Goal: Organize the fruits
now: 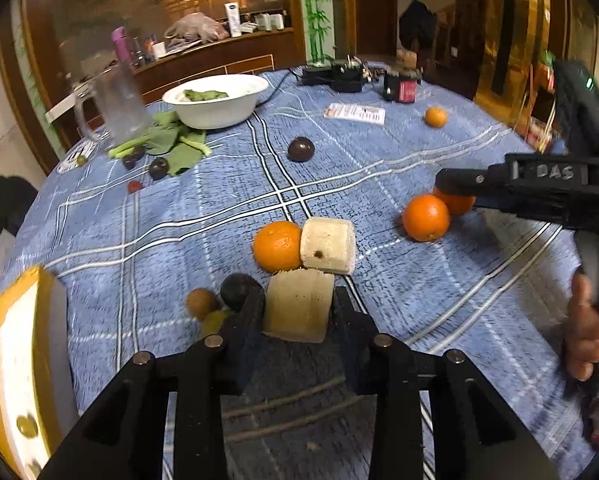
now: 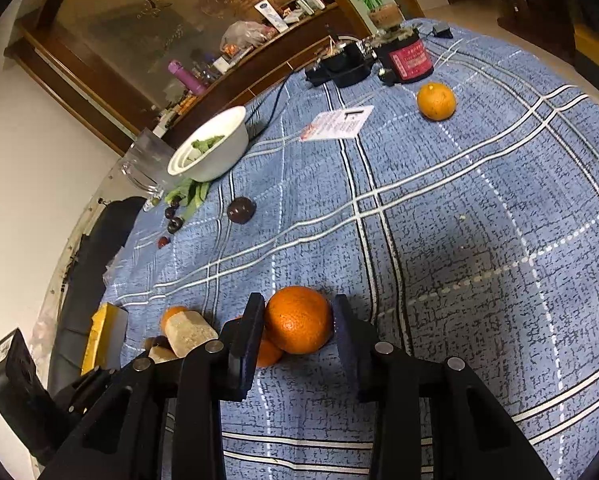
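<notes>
The left gripper (image 1: 297, 306) pinches a pale block (image 1: 298, 306) on the blue tablecloth (image 1: 379, 160), beside an orange (image 1: 277, 246). The right gripper (image 2: 298, 320) has its fingers wide on both sides of a big orange (image 2: 298, 319), with a small gap on the right.

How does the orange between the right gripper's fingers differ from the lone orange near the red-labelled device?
The near orange sits between the right gripper fingers, touching another orange; the far orange lies alone, ungripped. The far orange looks paler and speckled, the near one deeper orange. Both rest on the tablecloth.
</notes>
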`<move>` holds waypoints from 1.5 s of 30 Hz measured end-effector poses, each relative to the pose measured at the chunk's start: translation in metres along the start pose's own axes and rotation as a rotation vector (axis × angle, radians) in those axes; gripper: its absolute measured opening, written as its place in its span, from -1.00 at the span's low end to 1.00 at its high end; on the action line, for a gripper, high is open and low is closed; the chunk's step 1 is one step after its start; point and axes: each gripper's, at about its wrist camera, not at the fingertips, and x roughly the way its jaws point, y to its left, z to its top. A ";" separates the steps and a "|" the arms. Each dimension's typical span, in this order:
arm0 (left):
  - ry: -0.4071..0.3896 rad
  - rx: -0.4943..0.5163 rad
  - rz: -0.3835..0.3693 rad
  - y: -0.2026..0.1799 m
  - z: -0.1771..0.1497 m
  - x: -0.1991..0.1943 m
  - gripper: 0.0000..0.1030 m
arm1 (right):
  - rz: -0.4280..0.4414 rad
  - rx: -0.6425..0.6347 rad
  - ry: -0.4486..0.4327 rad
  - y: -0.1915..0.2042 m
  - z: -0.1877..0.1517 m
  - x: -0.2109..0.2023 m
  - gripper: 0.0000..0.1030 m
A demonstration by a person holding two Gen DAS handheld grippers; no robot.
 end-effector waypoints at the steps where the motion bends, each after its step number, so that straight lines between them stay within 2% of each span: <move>1: -0.009 -0.015 -0.006 0.002 -0.002 -0.007 -0.36 | 0.007 0.003 -0.006 0.000 0.000 -0.002 -0.29; 8: -0.053 -0.118 0.005 0.026 -0.018 -0.055 -0.36 | 0.022 -0.011 -0.015 0.011 -0.002 -0.006 -0.29; 10: -0.055 -0.140 0.026 0.037 -0.025 -0.066 -0.36 | 0.030 -0.027 -0.029 0.020 -0.004 -0.012 -0.29; 13: -0.064 -0.191 0.075 0.063 -0.037 -0.084 -0.35 | 0.085 -0.030 -0.038 0.039 -0.010 -0.024 -0.28; 20: -0.065 -0.384 0.189 0.141 -0.077 -0.116 -0.35 | 0.183 -0.125 0.014 0.113 -0.031 -0.030 -0.27; 24: -0.052 -0.503 0.256 0.187 -0.108 -0.130 -0.35 | 0.226 -0.205 0.065 0.164 -0.052 -0.019 -0.27; 29: -0.030 -0.604 0.376 0.230 -0.144 -0.142 -0.35 | 0.273 -0.304 0.148 0.224 -0.084 0.004 -0.26; 32: -0.020 -0.656 0.370 0.245 -0.159 -0.142 -0.34 | 0.294 -0.361 0.205 0.258 -0.105 0.023 -0.26; 36: -0.007 -0.671 0.354 0.250 -0.173 -0.139 -0.34 | 0.294 -0.441 0.276 0.293 -0.132 0.051 -0.26; 40: -0.007 -0.681 0.326 0.252 -0.178 -0.134 -0.34 | 0.259 -0.504 0.326 0.316 -0.157 0.081 -0.26; 45: -0.034 -0.671 0.313 0.254 -0.177 -0.132 -0.31 | 0.197 -0.553 0.339 0.331 -0.174 0.103 -0.25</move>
